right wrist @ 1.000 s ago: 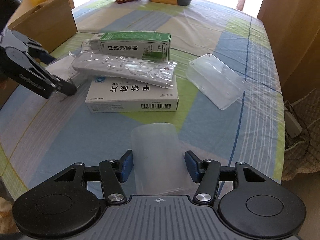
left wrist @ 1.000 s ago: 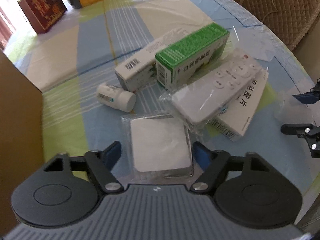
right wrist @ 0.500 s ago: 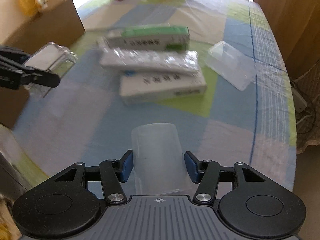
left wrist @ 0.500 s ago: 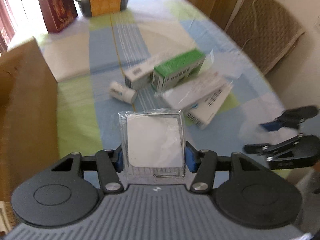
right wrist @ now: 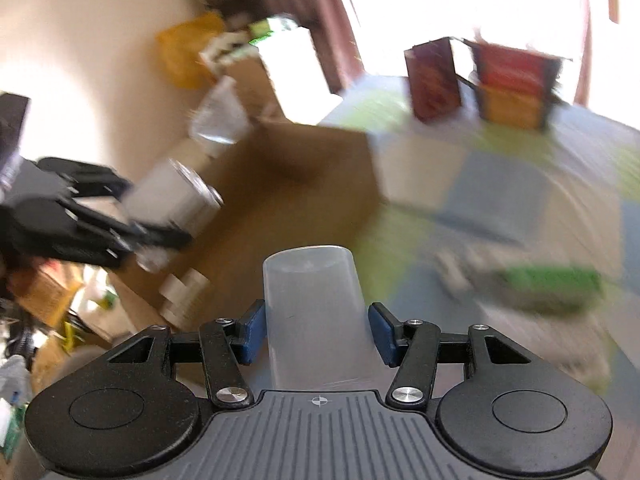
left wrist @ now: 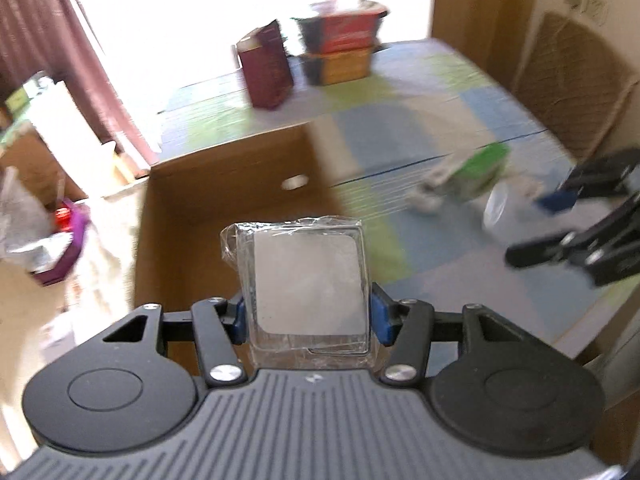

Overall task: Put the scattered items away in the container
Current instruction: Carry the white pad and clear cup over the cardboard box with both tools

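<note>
We grip a wrapped white pad (left wrist: 306,280) in our left gripper (left wrist: 306,316), centre frame over the cardboard box (left wrist: 224,200); our right gripper (right wrist: 316,330) clasps a clear cup (right wrist: 314,316). A green carton (left wrist: 482,170) remains on the table at right.

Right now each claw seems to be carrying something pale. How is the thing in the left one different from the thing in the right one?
The left gripper holds a flat square packet in crinkled clear wrap with an opaque white pad inside; the right gripper holds a rounded, translucent plastic cup, apparently hollow. The packet has corners and straight edges, while the cup is round with a curved rim. Both are light-coloured and clamped between blue fingers near the cardboard box.
</note>
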